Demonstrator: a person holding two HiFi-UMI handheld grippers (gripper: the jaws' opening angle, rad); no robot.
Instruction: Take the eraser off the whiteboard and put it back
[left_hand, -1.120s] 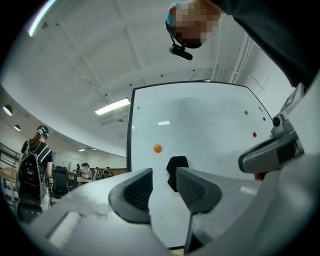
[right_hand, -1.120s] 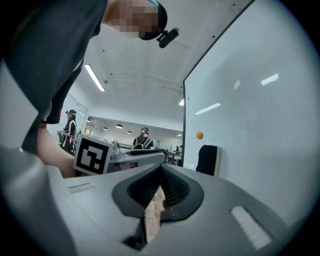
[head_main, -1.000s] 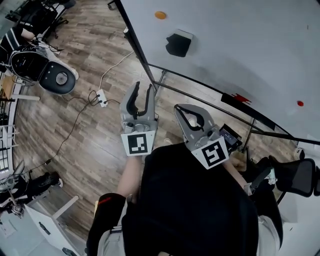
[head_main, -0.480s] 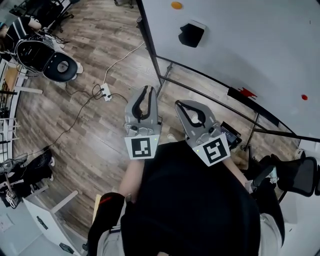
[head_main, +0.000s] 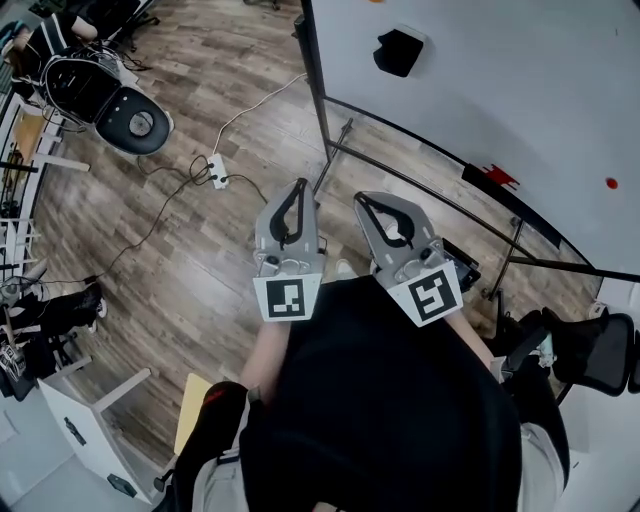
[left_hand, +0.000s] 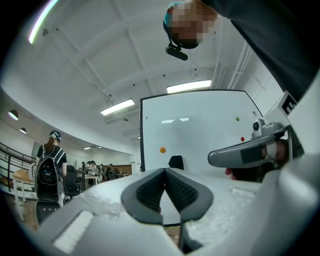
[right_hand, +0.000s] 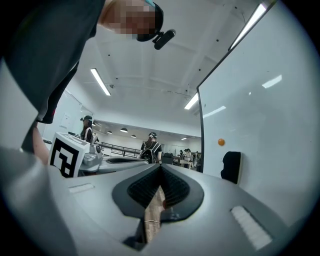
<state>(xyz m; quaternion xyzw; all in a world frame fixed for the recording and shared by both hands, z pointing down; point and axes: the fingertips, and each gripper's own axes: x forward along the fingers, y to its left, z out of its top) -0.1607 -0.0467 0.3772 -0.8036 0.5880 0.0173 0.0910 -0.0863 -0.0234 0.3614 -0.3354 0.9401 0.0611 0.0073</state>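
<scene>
The black eraser (head_main: 399, 52) sticks to the whiteboard (head_main: 520, 90), up at the top of the head view. My left gripper (head_main: 297, 185) is held over the floor, well short of the board; its jaws have just been closing with nothing between them and are now shut. My right gripper (head_main: 362, 200) hangs beside it, shut and empty. In the left gripper view the eraser (left_hand: 175, 162) shows just above my left gripper (left_hand: 164, 171), far off, under an orange magnet (left_hand: 162, 149). The right gripper view has the eraser (right_hand: 231, 167) to the right of my right gripper (right_hand: 160, 167).
A power strip (head_main: 216, 172) and cables lie on the wood floor. The board's metal stand (head_main: 420, 185) runs below its edge, with a red marker (head_main: 500, 177) on the ledge. A round black-and-white device (head_main: 125, 115) sits far left. People (left_hand: 50, 167) stand in the background.
My left gripper's jaws went from open to shut with nothing in them. Both grippers sit a little lower in the head view, while the board and eraser have slid up and to the right.
</scene>
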